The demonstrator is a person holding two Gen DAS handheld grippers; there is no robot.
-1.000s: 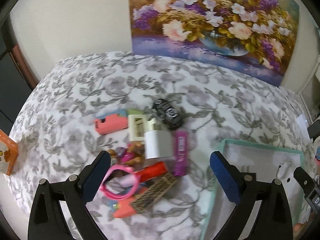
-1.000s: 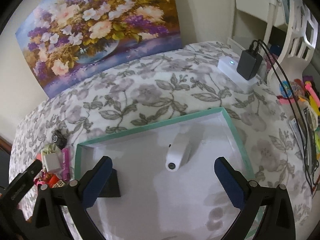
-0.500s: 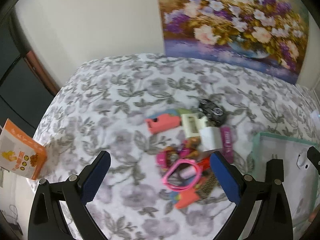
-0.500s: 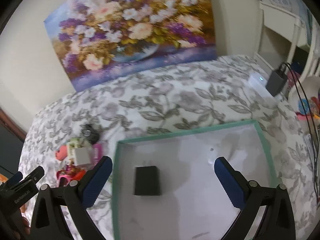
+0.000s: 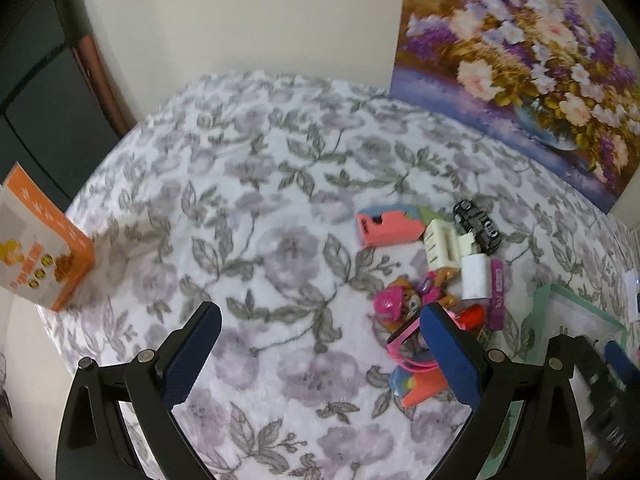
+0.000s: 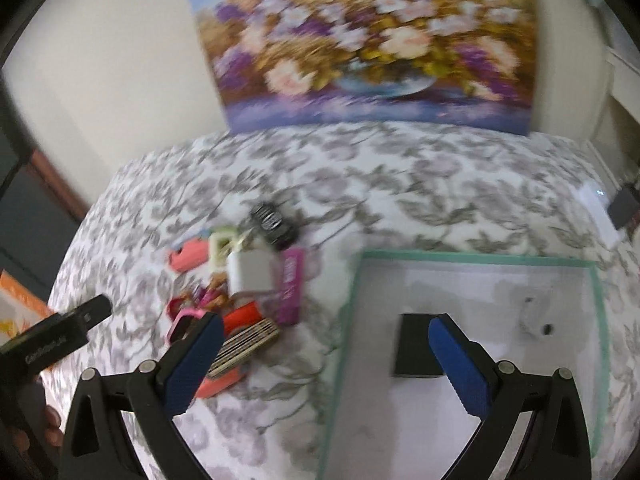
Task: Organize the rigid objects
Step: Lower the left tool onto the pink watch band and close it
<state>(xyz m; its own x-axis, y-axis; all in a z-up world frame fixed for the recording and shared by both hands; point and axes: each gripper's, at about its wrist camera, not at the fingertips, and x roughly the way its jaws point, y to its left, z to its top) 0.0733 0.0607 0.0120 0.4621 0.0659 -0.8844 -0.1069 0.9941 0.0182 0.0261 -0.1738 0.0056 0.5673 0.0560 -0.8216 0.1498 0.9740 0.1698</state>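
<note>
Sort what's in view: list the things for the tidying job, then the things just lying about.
Job: tray, black block, toy car, white charger, pink case, purple bar.

Lying about: painting, orange box, plug.

Floral painting (image 6: 368, 44) leans against the cream wall (image 5: 240, 12) at the far edge of the surface. Grey leaf-print cloth (image 5: 248, 208) covers the surface. Orange box (image 5: 36, 256) stands at the left edge. White power strip (image 6: 600, 216) with black adapter (image 6: 624, 208) plugged in, far right.
</note>
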